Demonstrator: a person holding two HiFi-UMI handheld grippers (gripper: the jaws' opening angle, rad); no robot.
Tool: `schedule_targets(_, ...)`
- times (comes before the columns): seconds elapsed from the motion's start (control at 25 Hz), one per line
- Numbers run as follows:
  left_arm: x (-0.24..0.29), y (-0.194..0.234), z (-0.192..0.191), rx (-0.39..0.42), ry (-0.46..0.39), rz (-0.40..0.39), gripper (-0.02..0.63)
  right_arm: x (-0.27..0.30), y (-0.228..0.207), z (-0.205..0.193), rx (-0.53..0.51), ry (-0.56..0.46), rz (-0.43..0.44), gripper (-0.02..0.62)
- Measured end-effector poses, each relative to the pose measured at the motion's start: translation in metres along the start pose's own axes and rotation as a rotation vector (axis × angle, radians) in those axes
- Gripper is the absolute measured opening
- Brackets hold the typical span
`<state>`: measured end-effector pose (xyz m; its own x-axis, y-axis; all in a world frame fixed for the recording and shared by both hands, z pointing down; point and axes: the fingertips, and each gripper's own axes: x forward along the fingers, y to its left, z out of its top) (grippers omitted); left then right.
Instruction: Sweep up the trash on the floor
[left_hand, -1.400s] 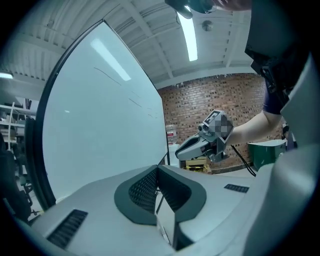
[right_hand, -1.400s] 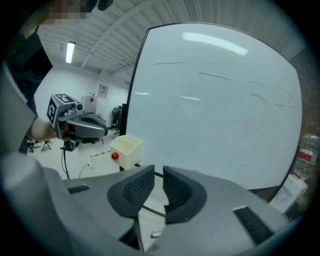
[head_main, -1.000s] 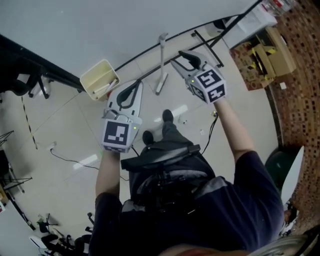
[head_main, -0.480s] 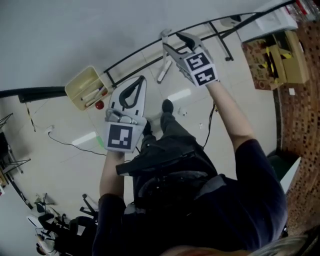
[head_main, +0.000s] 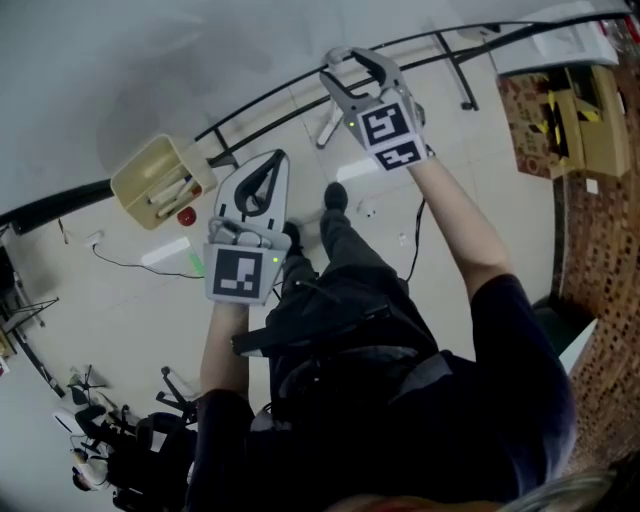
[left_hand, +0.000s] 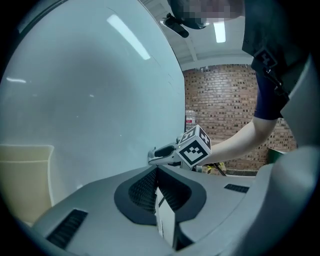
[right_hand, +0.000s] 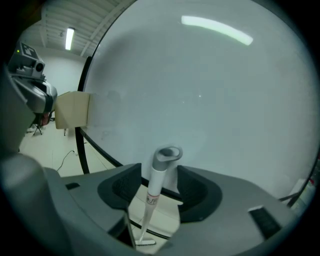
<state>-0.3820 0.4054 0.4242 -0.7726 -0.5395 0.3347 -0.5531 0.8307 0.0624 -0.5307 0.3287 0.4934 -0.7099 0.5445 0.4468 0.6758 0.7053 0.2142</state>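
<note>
cream bin (head_main: 160, 182) beside black bar (head_main: 55, 204) (red ball (head_main: 186, 215) close)

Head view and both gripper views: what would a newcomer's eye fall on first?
The right gripper, top centre, whose jaws have just been opening, stands open around a white stick handle with a grey looped top, not pressing it. The left gripper is shut and empty, near a cream open box on the floor.

Head view from above, steeply down onto arms (head_main: 452, 225) and floor (head_main: 120, 300); left gripper view low along its jaws toward brick wall (left_hand: 225, 100); right gripper view close on broom handle (right_hand: 158, 175); beige bin (head_main: 160, 182) shared by all.
</note>
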Motion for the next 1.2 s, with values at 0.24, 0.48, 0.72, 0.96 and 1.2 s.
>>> schedule_targets(0.24, 0.001, 0.005, -0.011, -0.005, 0.027, 0.004, 0.005, 0.002, 0.0, 0.0, 0.03, -0.031, -0.064, 0.219)
schedule_targets(0.48, -0.005, 0.01, -0.017, -0.015, 0.038, 0.004, 0.005, 0.002, -0.007, -0.002, 0.059, -0.032, -0.149, 0.166)
schedule_targets(0.72, -0.016, 0.01, -0.022, -0.014, 0.045, -0.004, 0.005, 0.002, -0.012, -0.004, 0.128, -0.03, -0.151, 0.115)
schedule_targets(0.96, -0.028, 0.008, -0.025, -0.003, 0.052, -0.016, 0.005, -0.006, -0.005, -0.006, 0.179, -0.007, -0.103, 0.107)
schedule_targets(1.2, -0.047, -0.004, -0.027, 0.014, 0.062, -0.059, 0.005, -0.064, -0.001, -0.013, 0.251, -0.027, -0.16, 0.106)
